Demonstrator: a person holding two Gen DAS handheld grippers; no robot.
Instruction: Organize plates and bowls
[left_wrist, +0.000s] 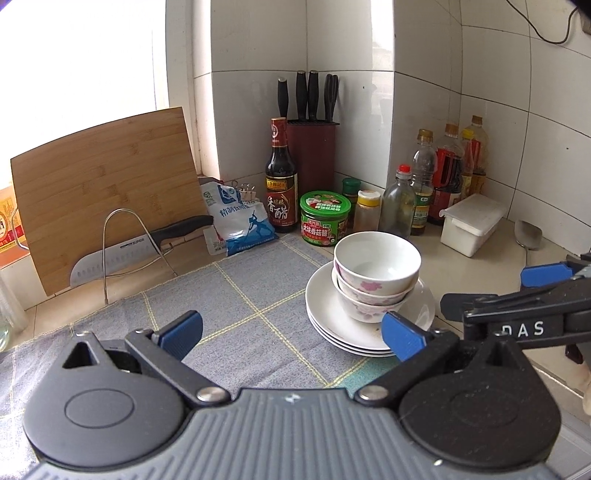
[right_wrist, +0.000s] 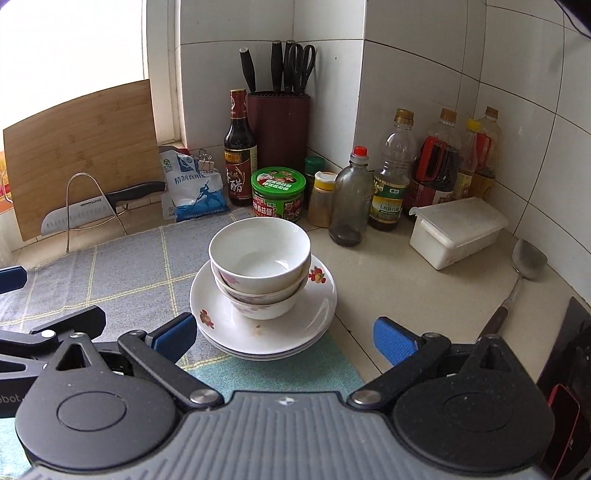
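Three white floral bowls sit nested on a stack of three white plates at the right edge of a grey checked cloth. My left gripper is open and empty, low over the cloth, just left of and in front of the stack. My right gripper is open and empty, in front of the stack, its left pad near the plates' rim. The right gripper also shows in the left wrist view.
Behind the stack stand a green jar, vinegar bottle, knife block, oil bottles, a white lidded box and a metal spatula. A cutting board and knife rack stand left.
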